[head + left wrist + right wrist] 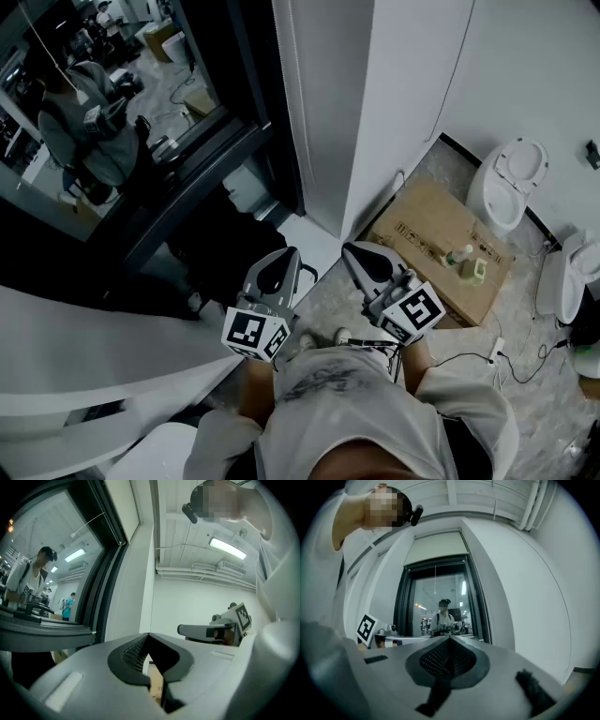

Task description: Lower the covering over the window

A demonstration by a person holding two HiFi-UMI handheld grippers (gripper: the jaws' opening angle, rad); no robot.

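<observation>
The left gripper (149, 635) and the right gripper (450, 637) are held closed and empty before the dark-framed window (440, 606), and the roller blind (436, 548) is seen raised at its top, above the bare glass.

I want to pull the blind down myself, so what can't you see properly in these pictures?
Covering: cut off by the head view's top edge.
Hanging cord: too thin in the right gripper view to tell which side of the glass it hangs.
Small things on the cardboard box: too small in the head view to name.
</observation>
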